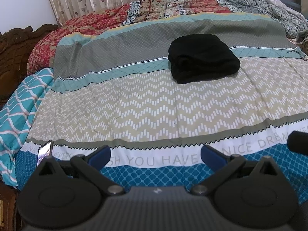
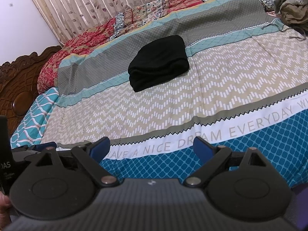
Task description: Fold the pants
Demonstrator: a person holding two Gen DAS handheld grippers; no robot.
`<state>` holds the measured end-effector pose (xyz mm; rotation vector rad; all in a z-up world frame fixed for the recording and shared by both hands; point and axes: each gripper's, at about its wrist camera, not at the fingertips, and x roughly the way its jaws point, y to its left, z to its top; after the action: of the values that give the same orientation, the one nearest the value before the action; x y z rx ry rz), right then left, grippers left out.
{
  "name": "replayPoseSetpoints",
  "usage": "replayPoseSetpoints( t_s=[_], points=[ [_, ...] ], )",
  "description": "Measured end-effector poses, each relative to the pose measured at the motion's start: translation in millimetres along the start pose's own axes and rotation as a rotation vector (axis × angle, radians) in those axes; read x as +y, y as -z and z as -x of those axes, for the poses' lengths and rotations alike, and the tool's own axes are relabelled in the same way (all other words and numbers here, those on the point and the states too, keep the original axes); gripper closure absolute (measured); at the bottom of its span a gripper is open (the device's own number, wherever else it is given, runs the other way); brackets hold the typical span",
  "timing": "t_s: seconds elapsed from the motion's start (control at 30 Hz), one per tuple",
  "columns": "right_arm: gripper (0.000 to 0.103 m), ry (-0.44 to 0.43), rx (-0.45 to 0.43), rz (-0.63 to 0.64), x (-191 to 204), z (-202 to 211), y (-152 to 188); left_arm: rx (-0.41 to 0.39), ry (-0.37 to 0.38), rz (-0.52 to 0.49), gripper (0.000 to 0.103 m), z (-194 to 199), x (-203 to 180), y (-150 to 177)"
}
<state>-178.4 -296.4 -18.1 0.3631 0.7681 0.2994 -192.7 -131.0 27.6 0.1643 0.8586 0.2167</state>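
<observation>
I am holding the left gripper [image 1: 156, 154] with its blue pads spread wide and nothing between them, hovering low over the near edge of the bed [image 1: 134, 115], above the white band of lettering on the bedspread. The right gripper [image 2: 152, 147] is sitting the same way, pads apart and empty, over the same lettered band a little further along; in the left wrist view a dark rounded shape at the right edge is probably part of it, though I cannot say for sure. Both are pointing forward across the bed at a shallow downward angle, level with each other and well short of the cloth, which I am reading as a pulled-back, resting pose and not an approach. Further out, the pants [image 1: 204, 57] are lying as a compact black bundle, several layers thick with a rounded fold at the near side, resting on the bedspread where the grey and teal bands meet the zigzag panel, well apart from both grippers. They are sitting there untouched because, as I judge it, the folding is already done and the bundle is holding its shape. A phone [image 1: 45, 152] is propped just left of the left gripper, and a heap of olive cloth [image 2: 292, 5] is bunched at the far right corner.
</observation>
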Motion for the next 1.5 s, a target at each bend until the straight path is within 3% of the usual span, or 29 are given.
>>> replayPoseSetpoints(
  t_s=[1.5],
  points=[
    [0.008, 0.009, 0.006, -0.023, -3.6, -1.6, 5.3, 0.029, -0.061, -0.008, 0.0, -8.9, 4.8, 3.3]
  ],
)
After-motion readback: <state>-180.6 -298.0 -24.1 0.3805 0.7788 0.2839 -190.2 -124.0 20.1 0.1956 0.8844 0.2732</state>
